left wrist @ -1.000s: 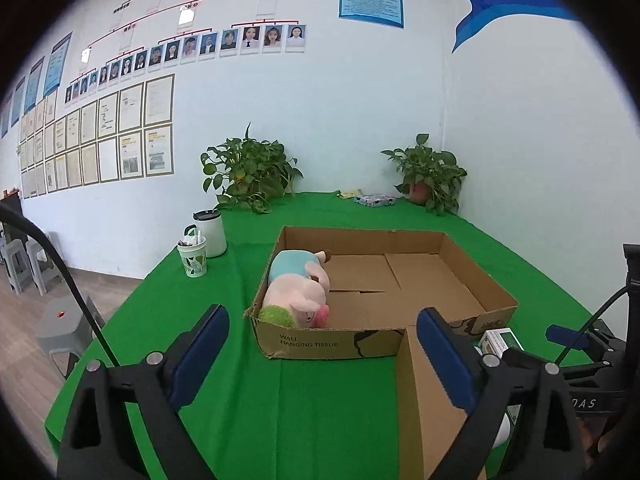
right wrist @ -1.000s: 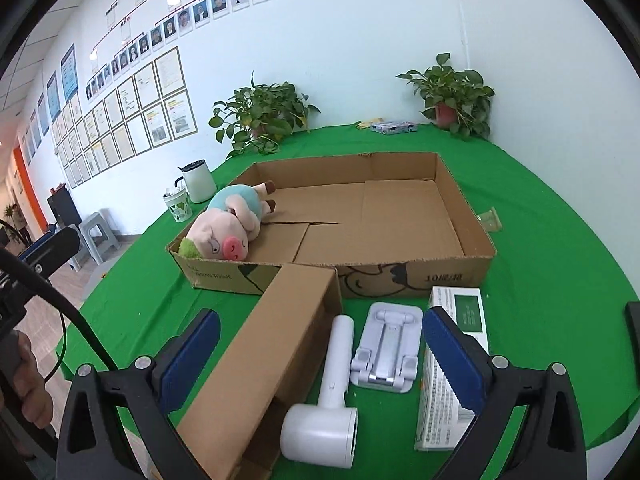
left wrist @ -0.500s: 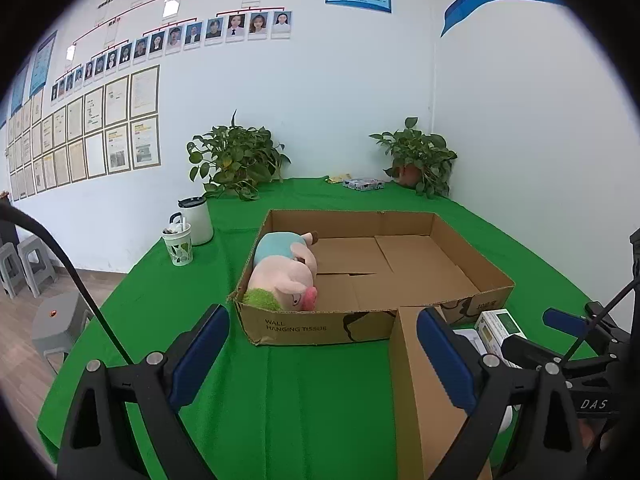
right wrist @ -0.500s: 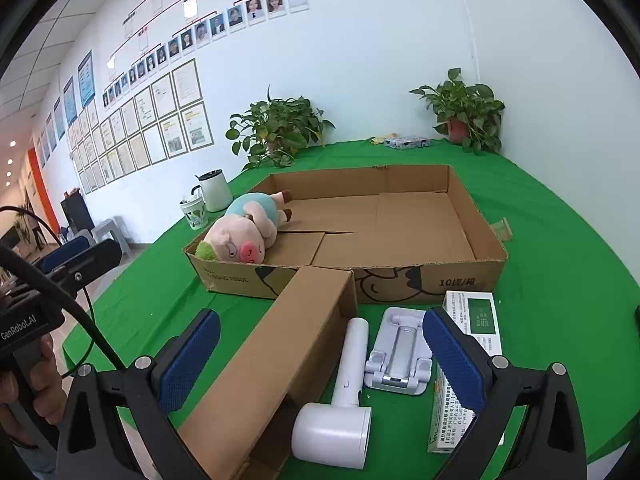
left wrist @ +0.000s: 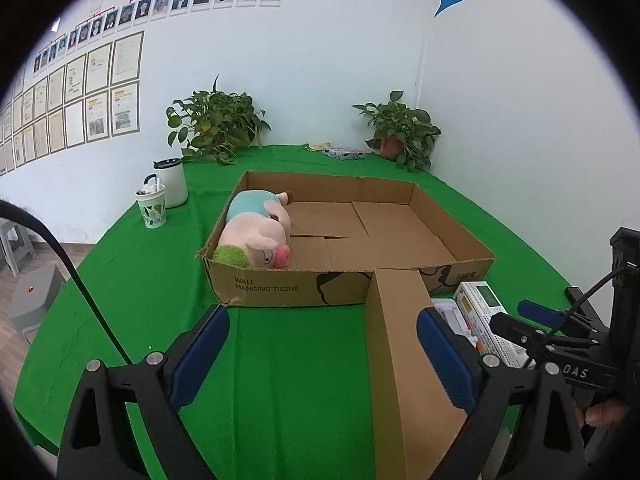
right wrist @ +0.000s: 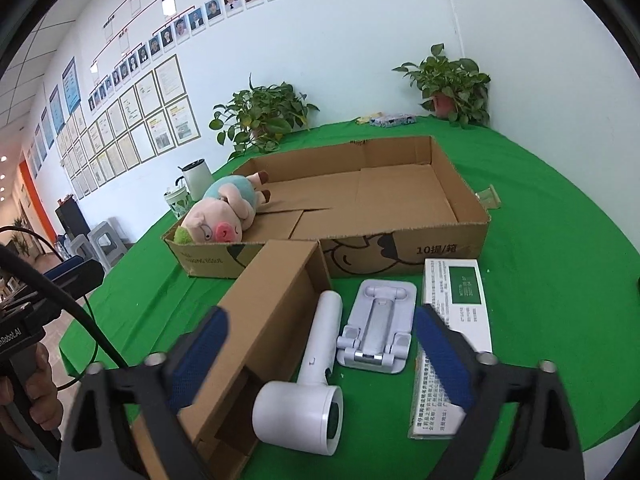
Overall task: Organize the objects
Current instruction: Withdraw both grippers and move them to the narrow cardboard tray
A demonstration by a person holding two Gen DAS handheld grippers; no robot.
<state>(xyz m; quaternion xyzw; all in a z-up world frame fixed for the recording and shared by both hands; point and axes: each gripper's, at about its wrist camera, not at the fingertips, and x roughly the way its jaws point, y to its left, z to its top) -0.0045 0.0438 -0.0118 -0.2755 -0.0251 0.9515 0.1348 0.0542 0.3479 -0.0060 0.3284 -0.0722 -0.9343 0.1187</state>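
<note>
1. Right wrist view: your right gripper (right wrist: 320, 354) hangs just above the white dryer (right wrist: 308, 384) on the green cloth (right wrist: 560, 280). Its jaws have just been closing and stand part-open; the dryer lies in the gap between them, and neither pad presses on it.
2. Note the dryer's long axis. The handle runs away from you toward the box (right wrist: 400, 248), leaning slightly right; the fat head lies nearest you, with its barrel pointing right. The jaw gap runs across the handle, so the alignment appears suited to a grasp on the handle.
3. Note the neighbours. The carton (right wrist: 264, 320) touches or nearly touches the dryer on its left; the stand (right wrist: 378, 326) lies just beside it on the right, and the packet (right wrist: 456, 312) lies beyond the stand. The left pad has little room.
4. Left wrist view: your left gripper (left wrist: 322, 354) is released and holds nothing. It hovers over bare cloth with the carton (left wrist: 400, 340) behind its right pad. The carton hides the dryer from it, so the right hand is the nearer.
5. The destination is probably the box, straight ahead, where the pig (left wrist: 256, 232) already lies in the left end.
</note>
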